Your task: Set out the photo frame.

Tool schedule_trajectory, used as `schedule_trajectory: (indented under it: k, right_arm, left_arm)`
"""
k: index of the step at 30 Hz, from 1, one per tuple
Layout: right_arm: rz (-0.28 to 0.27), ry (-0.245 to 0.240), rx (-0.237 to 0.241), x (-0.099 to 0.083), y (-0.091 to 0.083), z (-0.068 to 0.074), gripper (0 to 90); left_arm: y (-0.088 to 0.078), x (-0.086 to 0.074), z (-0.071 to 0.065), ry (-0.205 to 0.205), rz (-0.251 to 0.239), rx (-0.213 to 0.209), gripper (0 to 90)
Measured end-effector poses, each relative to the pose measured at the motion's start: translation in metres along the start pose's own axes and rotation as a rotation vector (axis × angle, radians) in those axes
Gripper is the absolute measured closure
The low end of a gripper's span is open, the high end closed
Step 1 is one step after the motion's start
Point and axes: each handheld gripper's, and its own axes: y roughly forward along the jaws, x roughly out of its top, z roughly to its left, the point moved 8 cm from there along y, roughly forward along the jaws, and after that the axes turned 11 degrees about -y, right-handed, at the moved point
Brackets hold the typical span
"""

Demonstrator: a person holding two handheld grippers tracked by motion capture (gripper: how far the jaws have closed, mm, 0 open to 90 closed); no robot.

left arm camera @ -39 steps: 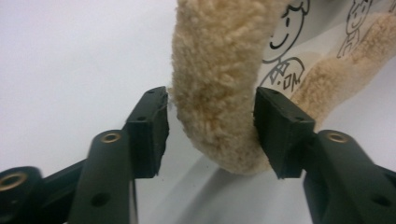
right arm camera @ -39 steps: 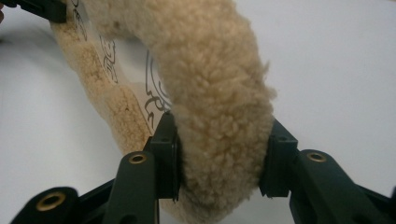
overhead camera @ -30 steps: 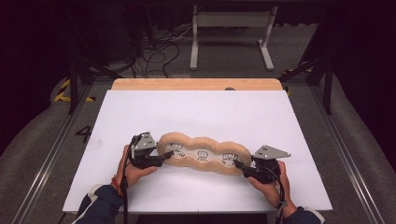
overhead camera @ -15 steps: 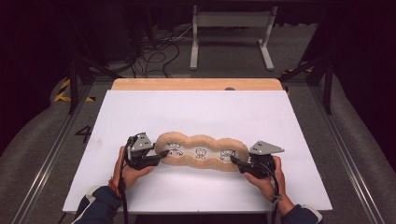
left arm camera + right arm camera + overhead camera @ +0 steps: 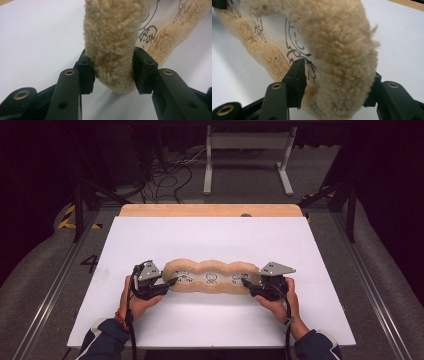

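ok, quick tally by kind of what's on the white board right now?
Fleecy tan cushion with printed white centre: 1
Hand-held grippers: 2, left hand-held gripper and right hand-held gripper, each clamped on one end of the cushion
Total: 3

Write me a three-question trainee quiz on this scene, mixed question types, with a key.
1. True or false: the left gripper grips one end of the fleecy cushion.
2. The right gripper is: A) open above the white board; B) shut on the cushion's other end; C) resting on the floor.
3. Fill in: the cushion's pale centre carries black ____ drawings.

Key: 1 true; 2 B; 3 line.
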Motion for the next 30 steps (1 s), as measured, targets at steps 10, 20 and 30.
schedule_trajectory:
  k: [10,20,30]
  right_arm:
    - [-0.018,0.091,0.081,-0.006,-0.005,-0.003,53.4]
    - [-0.005,0.169,0.196,-0.008,-0.009,-0.003,56.4]
    - [0.003,0.206,0.196,-0.007,-0.005,-0.008,56.1]
  left_arm:
    - [-0.003,0.000,-0.001,-0.047,-0.017,-0.078,54.4]
    - [-0.012,-0.003,-0.004,-0.100,0.013,-0.138,62.2]
    - [-0.003,0.002,0.000,-0.132,-0.014,-0.122,54.6]
